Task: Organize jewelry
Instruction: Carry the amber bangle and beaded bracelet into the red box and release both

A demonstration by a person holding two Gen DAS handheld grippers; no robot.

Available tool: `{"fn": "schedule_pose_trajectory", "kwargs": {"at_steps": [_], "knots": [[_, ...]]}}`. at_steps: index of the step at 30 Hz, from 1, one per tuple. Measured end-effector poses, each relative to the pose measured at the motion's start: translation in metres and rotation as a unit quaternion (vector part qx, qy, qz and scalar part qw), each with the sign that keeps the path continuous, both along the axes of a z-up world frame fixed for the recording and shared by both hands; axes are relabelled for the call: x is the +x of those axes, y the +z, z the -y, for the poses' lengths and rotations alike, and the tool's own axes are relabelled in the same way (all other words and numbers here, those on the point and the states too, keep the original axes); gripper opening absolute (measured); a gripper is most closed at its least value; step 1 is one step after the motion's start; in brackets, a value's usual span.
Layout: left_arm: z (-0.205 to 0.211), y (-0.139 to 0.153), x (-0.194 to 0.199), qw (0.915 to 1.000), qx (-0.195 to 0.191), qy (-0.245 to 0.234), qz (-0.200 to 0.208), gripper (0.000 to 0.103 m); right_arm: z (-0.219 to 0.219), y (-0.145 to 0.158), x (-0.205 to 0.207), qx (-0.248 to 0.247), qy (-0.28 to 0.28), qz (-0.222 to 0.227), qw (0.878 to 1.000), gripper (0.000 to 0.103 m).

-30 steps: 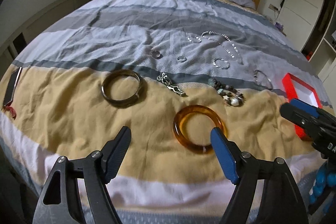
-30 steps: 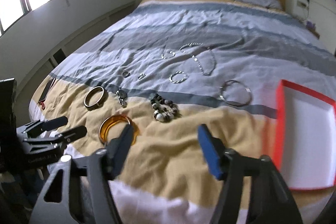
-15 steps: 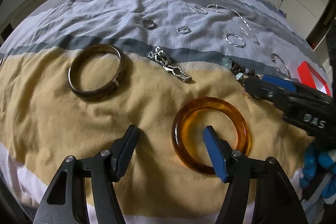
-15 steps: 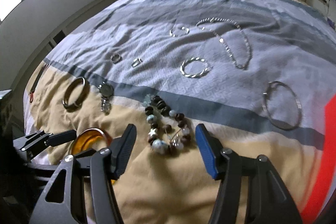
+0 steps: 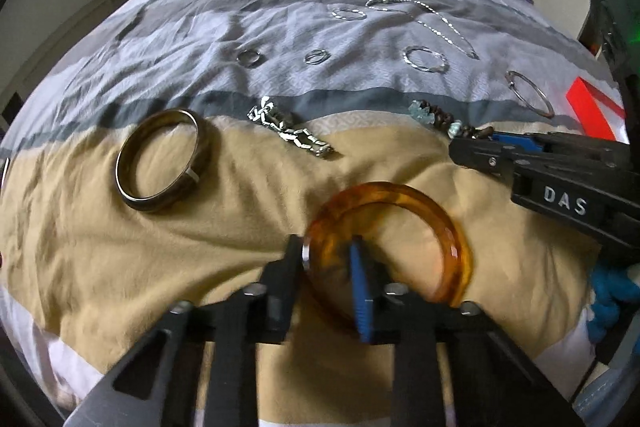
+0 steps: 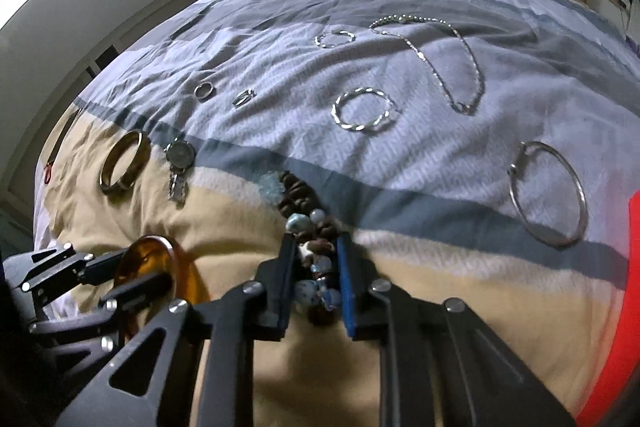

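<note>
Item 1: left claw (image 5: 326, 251), spread a second ago, now closing on amber bangle (image 5: 404, 211), bed, 6 o'clock. Item 2: right claw (image 6: 314, 259) closing around beaded bracelet (image 6: 308, 227). 2 pickups likely imminent.

Both grippers pointed steeply down at the bedspread (image 5: 120, 267) — that was the landmark. The left gripper (image 5: 326, 255) sat low over its tan band, jaws closing, black finger outside the rim of the amber bangle (image 5: 400, 203) and blue finger inside the ring, the rim pinched between them. Just to its right over the same band, the right gripper (image 6: 314, 267) was down too — jaws closing, with the beaded bracelet (image 6: 304, 211) bunched between the black and blue fingers. Below the right gripper's body, a bit of blue glove (image 5: 612, 299) showed at the bedspread's near edge.
</note>
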State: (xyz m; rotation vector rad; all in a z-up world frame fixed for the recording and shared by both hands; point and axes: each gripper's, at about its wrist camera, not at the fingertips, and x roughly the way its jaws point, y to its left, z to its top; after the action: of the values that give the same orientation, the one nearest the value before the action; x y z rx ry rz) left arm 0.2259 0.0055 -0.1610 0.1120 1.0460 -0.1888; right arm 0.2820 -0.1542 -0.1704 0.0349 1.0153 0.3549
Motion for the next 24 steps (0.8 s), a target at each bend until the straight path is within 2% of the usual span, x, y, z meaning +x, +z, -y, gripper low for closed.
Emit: {"fn": "schedule_pose_trajectory", "kwargs": {"at_steps": [1,5,14,24], "knots": [[0.000,0.001,0.001,1.0000,-0.003,0.000,-0.001,0.012,0.001,0.003,-0.004,-0.002,0.000,0.003,1.000,0.018],[-0.003,0.011,-0.003,0.9998,-0.018,0.013,0.001,0.011,0.008,0.016,-0.025,0.003,-0.012,0.013,1.000,0.018],[0.003,0.051,-0.027,0.9991,-0.001,0.015,0.039,0.010,0.038,0.058,-0.077,0.018,-0.049,0.049,0.997,0.018],[0.049,0.098,-0.053,0.9977,0.000,-0.013,0.067,0.010,0.104,0.106,-0.131,0.030,-0.097,0.107,0.989,0.018]]}}
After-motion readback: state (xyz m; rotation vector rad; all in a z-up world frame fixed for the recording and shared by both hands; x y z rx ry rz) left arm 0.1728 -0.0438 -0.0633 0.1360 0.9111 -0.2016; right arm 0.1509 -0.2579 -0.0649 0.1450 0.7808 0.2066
